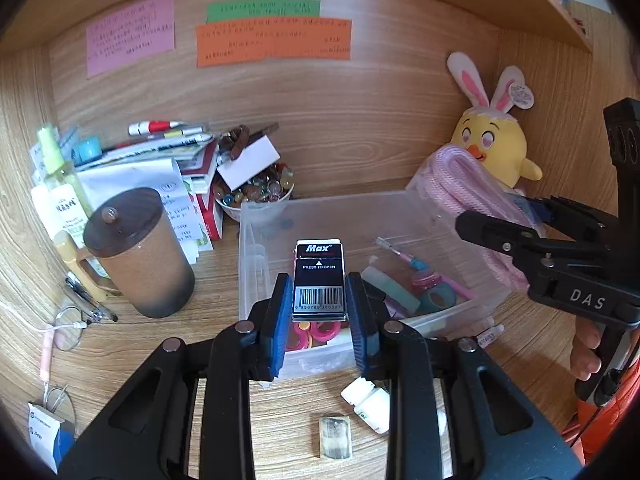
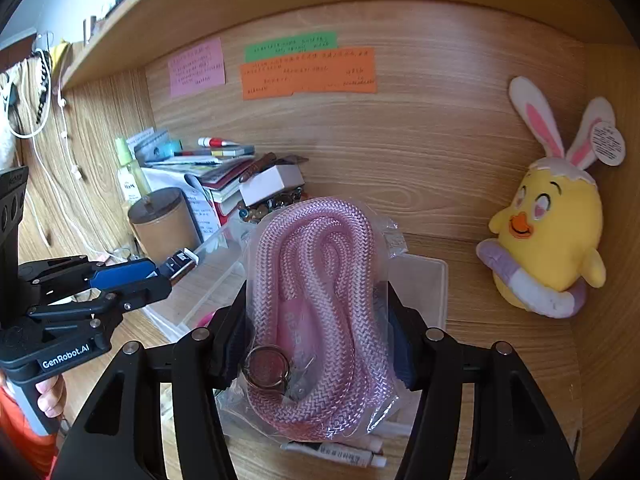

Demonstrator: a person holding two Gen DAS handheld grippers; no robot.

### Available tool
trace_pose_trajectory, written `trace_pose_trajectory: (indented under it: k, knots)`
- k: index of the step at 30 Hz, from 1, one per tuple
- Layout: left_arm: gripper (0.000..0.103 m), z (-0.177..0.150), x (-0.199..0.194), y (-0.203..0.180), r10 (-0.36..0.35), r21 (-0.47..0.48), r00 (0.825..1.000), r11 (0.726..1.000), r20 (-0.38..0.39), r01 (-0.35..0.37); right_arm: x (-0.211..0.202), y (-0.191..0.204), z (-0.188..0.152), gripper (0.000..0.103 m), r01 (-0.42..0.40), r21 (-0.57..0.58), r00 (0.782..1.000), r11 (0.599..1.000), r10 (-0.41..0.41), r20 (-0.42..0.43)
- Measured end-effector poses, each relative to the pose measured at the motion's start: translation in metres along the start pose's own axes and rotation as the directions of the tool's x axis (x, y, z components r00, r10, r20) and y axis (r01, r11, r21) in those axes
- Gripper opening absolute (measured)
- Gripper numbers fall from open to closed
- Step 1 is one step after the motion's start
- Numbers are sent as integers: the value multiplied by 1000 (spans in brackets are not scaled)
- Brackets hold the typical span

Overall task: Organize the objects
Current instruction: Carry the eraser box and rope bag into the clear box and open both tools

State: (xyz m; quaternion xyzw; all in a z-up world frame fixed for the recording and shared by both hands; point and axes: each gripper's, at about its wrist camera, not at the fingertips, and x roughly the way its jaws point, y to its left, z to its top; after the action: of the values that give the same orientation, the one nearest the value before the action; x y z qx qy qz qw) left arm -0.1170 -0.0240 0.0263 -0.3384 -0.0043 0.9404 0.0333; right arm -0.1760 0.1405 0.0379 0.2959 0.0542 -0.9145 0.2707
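Note:
My left gripper (image 1: pixel 319 312) is shut on a black Max staple box (image 1: pixel 319 276) and holds it above the clear plastic bin (image 1: pixel 404 208). The bin holds tape rolls, a pink pen and other small items. My right gripper (image 2: pixel 316 344) is shut on a clear bag of pink braided rope (image 2: pixel 316 300) and holds it over the bin's right end (image 2: pixel 424 280). In the left wrist view the right gripper (image 1: pixel 476 224) comes in from the right with the pink rope bag (image 1: pixel 460 184). In the right wrist view the left gripper (image 2: pixel 160 272) shows at the left with the staple box (image 2: pixel 182 260).
A brown lidded mug (image 1: pixel 140 248), a stack of papers and pens (image 1: pixel 160 152) and a bowl of glass beads (image 1: pixel 256 192) stand left of the bin. A yellow chick plush (image 2: pixel 552 240) leans at the right wall. A white bottle (image 1: pixel 370 402) and an eraser (image 1: pixel 335 436) lie in front.

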Motion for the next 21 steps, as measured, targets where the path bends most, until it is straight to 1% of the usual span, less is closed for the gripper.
trace_pose_trajectory:
  k: [8, 16, 21]
  knots:
    - [27, 0, 31, 5, -19, -7, 997, 1000, -68, 18, 45, -4, -5, 55, 4, -2, 996, 1000, -4, -94]
    - [27, -3, 51, 6, -35, -17, 992, 999, -120, 33, 69, -5, -17, 55, -20, 9, 985, 1000, 22, -170]
    - [27, -5, 54, 6, -37, -20, 991, 999, -131, 35, 73, -3, -19, 55, -13, 0, 981, 1000, 13, -195]
